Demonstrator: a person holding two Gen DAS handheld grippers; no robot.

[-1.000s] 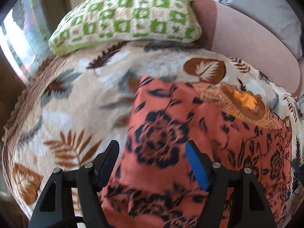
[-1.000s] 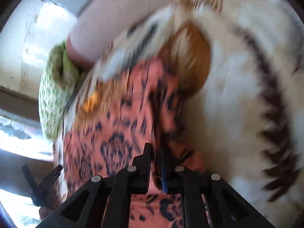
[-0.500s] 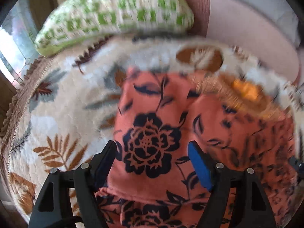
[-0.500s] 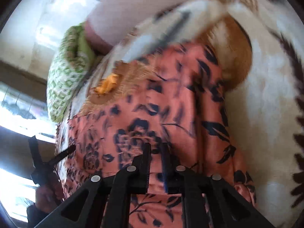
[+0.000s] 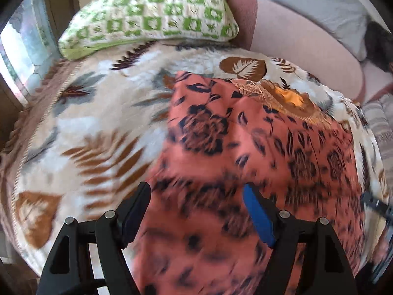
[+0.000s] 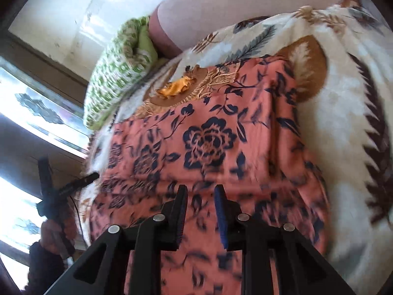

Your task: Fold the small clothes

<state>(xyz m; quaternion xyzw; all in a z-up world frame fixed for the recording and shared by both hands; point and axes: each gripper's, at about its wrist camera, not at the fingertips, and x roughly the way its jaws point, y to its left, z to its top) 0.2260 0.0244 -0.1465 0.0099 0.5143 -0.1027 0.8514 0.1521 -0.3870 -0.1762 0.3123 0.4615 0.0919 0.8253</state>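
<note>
Fold laid: my right gripper (image 6: 200,209) has just been opening, empty, over the coral flower-print cotton garment (image 6: 208,145); my left gripper (image 5: 196,211) gapes wide, empty. Next, I'd grab a near edge.

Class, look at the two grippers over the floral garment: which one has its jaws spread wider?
The left gripper: its jaws stand wide apart above the orange floral garment. The right gripper shows only a narrow gap, its jaws having just been opening, nothing pinched between them.

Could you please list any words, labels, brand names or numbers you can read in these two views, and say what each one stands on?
None: no readable text in either view.
The orange floral garment carries only a flower print and embroidery.
The leaf-print blanket and green checked pillow show patterns only.
Both grippers are unmarked.
</note>
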